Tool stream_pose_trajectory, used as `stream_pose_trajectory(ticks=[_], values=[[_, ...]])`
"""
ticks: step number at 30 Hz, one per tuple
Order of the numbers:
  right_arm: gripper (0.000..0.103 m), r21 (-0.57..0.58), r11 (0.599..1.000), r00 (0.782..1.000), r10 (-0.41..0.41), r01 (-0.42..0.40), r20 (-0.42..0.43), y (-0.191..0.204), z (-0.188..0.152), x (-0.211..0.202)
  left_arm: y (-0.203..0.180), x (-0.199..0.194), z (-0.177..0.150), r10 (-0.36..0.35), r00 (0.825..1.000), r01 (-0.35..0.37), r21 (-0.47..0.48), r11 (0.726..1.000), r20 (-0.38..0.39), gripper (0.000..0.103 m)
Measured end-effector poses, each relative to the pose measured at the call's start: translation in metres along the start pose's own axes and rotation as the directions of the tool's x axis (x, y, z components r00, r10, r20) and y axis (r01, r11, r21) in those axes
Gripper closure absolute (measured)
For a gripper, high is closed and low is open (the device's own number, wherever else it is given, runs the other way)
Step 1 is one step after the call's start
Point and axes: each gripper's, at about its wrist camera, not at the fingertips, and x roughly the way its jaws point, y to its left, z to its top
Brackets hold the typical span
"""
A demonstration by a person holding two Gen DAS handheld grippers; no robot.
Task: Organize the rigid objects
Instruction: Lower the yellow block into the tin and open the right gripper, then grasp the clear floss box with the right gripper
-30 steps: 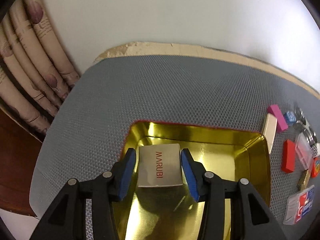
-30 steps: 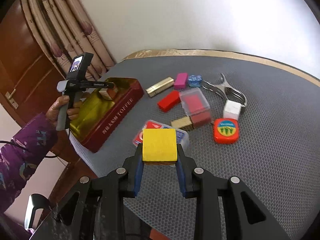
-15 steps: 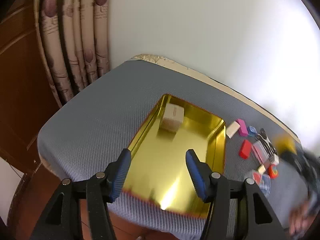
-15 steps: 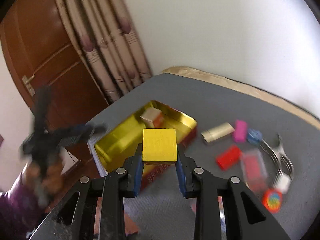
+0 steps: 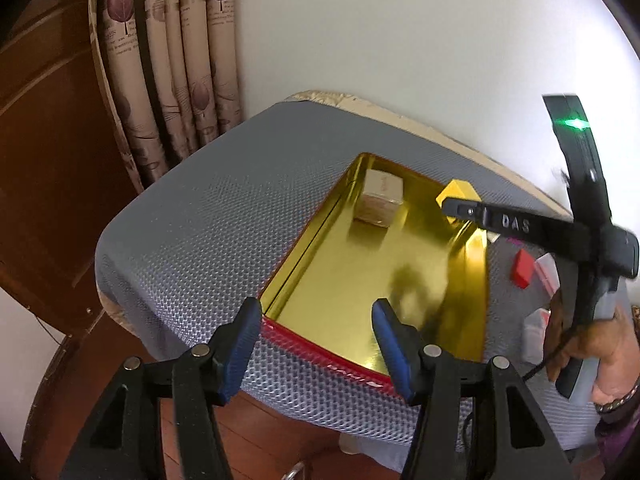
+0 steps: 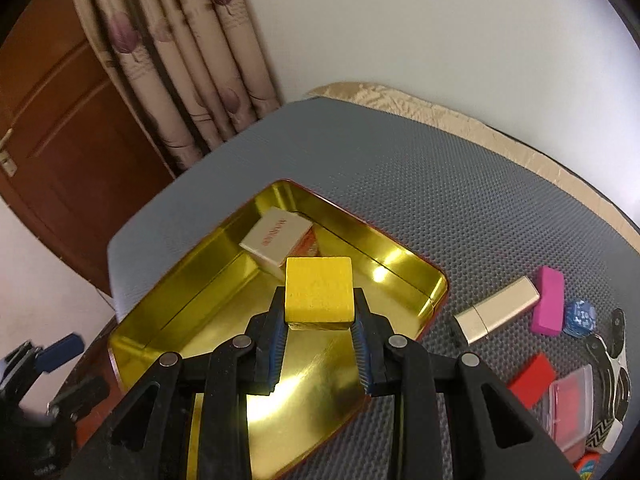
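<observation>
In the left wrist view, the left tongs (image 5: 316, 334) stand apart with nothing between their blue pads, having just been opening, and hang over the near red edge of the gold tin (image 5: 478, 280). The tin lies on the grey mesh-covered desk (image 5: 224, 216). A beige box (image 5: 381, 197) sits in the tin's far corner. Over the tin's far right part the right tongs come in from the right, gripped by a hand (image 5: 592, 344), and carry the yellow block (image 5: 456, 194). A red block (image 5: 524, 268) lies on the desk just past the tin's right wall.

In the right wrist view, the right tongs (image 6: 319, 344) are clamped on the yellow block (image 6: 319, 294), held above the tin's gold floor (image 6: 192, 312). The beige box (image 6: 276, 236), printed with red letters, rests just beyond the block, against the tin's far wall. To the right on the desk lie a gold case (image 6: 498, 314), a pink block (image 6: 550, 300), a blue piece (image 6: 580, 318), a red block (image 6: 532, 378) and a clear box with red contents (image 6: 570, 404). The left tongs show blurred at the lower left edge.
</observation>
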Motion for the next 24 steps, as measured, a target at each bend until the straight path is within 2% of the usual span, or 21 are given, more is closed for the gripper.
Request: stream_pose_trajectory(ticks=[5,11,16,17,18,22,23,24], values=[[0.075,-0.002,1.0,0.999,-0.026,0.026,-0.025,-0.002,0.005,0.015,-0.003,0.011,-0.004,0.034,0.999,-0.033,0.018,0.999,-0.041,0.044],[0.075,0.017,0.999,0.998,-0.042,0.043,-0.049,-0.009,0.006,0.03,-0.004,0.015,-0.007,0.055,0.997,-0.053,0.045,0.998,-0.047,0.044],[0.071,0.038,0.999,0.998,-0.038,0.04,-0.045,-0.01,0.011,0.032,-0.006,0.017,-0.008,0.055,0.997,-0.052,0.056,0.997,-0.055,0.044],[0.062,0.04,0.998,0.998,-0.044,0.046,-0.039,-0.009,0.012,0.03,-0.005,0.018,-0.007,0.053,0.997,-0.05,0.058,0.997,-0.057,0.044],[0.058,0.042,0.998,0.999,-0.042,0.043,-0.029,-0.009,0.012,0.027,-0.005,0.018,-0.008,0.055,0.997,-0.051,0.06,0.997,-0.058,0.044],[0.058,0.056,0.998,0.999,-0.018,0.015,0.05,-0.01,0.007,-0.005,-0.005,0.019,-0.008,0.056,0.997,-0.052,0.07,0.996,-0.055,0.044],[0.056,0.069,0.998,0.997,-0.001,-0.005,0.082,-0.012,0.003,-0.019,-0.005,0.02,-0.008,0.054,0.997,-0.05,0.069,0.996,-0.058,0.044],[0.049,0.09,0.995,0.991,0.026,-0.038,0.13,-0.018,-0.008,-0.04,-0.006,0.02,-0.008,0.051,0.997,-0.047,0.072,0.996,-0.059,0.044]])
